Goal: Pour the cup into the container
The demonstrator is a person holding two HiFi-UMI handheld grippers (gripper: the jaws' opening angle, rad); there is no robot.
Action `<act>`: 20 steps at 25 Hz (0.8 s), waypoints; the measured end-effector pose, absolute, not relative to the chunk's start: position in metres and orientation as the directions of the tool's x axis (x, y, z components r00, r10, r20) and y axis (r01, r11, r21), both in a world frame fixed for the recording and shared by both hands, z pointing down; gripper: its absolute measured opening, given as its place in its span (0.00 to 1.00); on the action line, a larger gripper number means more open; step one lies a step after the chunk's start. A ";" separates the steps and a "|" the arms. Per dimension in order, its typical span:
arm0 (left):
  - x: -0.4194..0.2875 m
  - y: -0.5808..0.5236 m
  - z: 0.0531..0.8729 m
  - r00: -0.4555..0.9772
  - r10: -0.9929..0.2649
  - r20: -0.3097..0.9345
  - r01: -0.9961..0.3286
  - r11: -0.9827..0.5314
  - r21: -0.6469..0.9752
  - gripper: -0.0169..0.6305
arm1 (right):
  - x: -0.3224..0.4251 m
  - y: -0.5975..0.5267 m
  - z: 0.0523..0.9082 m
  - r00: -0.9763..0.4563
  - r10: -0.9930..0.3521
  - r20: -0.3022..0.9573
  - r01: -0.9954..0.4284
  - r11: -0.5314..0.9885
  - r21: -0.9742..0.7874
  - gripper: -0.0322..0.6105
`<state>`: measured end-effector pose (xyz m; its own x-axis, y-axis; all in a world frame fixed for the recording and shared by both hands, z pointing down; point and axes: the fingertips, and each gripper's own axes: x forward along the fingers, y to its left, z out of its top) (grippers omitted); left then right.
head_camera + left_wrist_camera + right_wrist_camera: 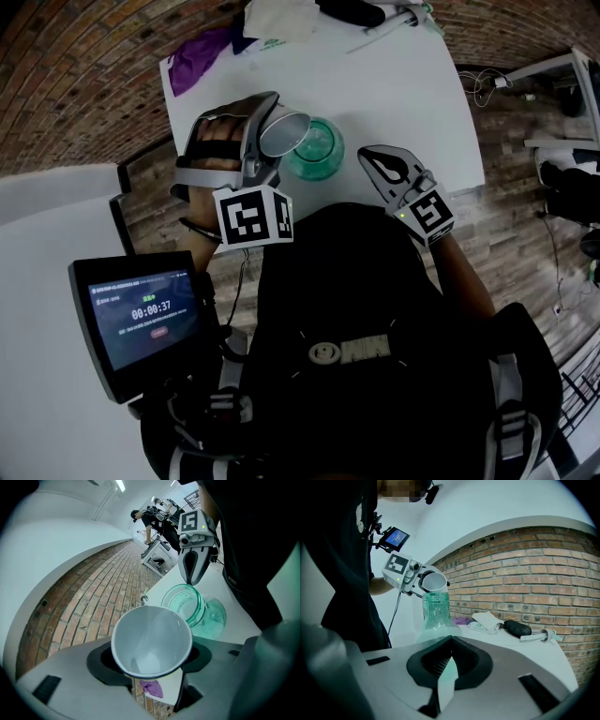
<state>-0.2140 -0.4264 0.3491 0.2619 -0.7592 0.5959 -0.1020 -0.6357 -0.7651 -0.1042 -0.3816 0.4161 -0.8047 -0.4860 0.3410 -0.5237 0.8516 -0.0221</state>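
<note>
My left gripper [272, 117] is shut on a white cup [283, 131], tipped on its side with its mouth over the opening of a green glass jar [317, 152]. In the left gripper view the cup [152, 639] sits between the jaws, its mouth faces the camera, and its inside looks nearly empty. The jar [193, 605] lies just beyond its rim. My right gripper [370, 157] is shut on nothing and rests just right of the jar, apart from it. From the right gripper view [450, 641] the jar [436, 610] stands upright with the cup [434, 581] tilted above its mouth.
The jar stands near the front edge of a white table [412, 94]. At the table's far end lie a purple cloth [197, 58], a white bag [281, 19], a black object [354, 11] and a white tool [394, 23]. A timer screen [141, 317] sits at lower left.
</note>
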 end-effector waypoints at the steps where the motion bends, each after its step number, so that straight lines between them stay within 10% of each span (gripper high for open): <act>1: -0.214 -0.427 0.349 0.261 -0.761 0.594 -0.098 -0.633 -0.768 0.49 | -0.104 -0.382 0.416 -0.804 -0.486 0.341 -0.525 0.851 -0.024 0.06; 20: -0.213 -0.427 0.347 0.246 -0.776 0.581 -0.058 -0.610 -0.791 0.49 | -0.104 -0.382 0.416 -0.805 -0.485 0.341 -0.523 0.852 -0.020 0.06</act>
